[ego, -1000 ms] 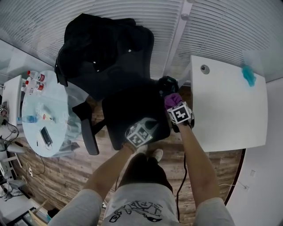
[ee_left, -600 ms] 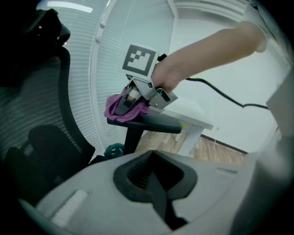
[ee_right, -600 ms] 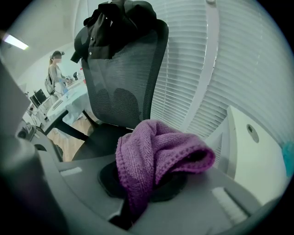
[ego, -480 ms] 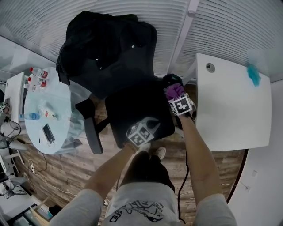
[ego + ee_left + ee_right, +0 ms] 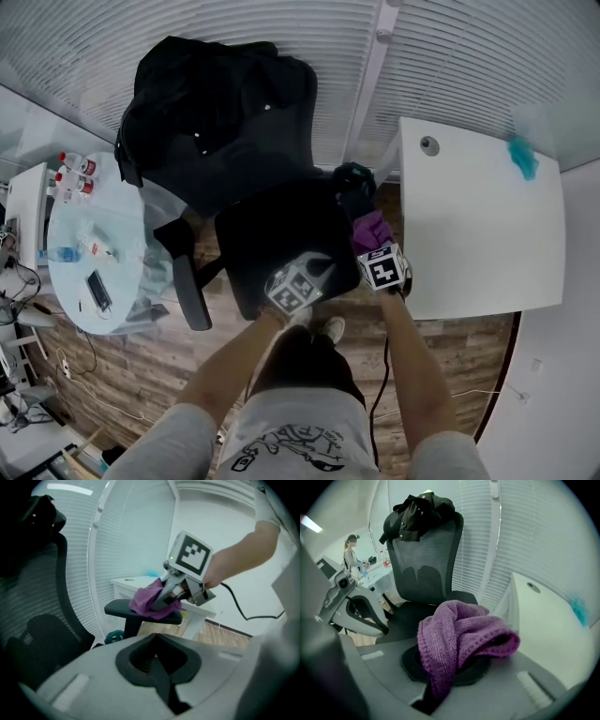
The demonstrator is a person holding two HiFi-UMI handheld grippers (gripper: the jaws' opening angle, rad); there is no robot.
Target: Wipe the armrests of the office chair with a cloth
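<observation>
Jaws on the right gripper (image 5: 450, 670) are clamped on the purple cloth (image 5: 459, 630), tips buried under it, cloth pressed on the armrest (image 5: 119, 607) mid-frame. Empty left gripper (image 5: 157, 667) has its jaws together. Right gripper slid lower in frame since before.

The cloth (image 5: 459, 634) bunches over the right tongs (image 5: 161, 599) and covers their tips, so where the jaws bite it cannot be seen. Part of the armrest (image 5: 117, 607) under those tongs is hidden beneath it. Beyond the left tongs (image 5: 157, 653), a black jacket (image 5: 202, 89) hides the top of the chair's backrest (image 5: 424, 569). Past the right tongs, a teal thing (image 5: 523, 157) on the table (image 5: 469, 234) is too blurred to name.
</observation>
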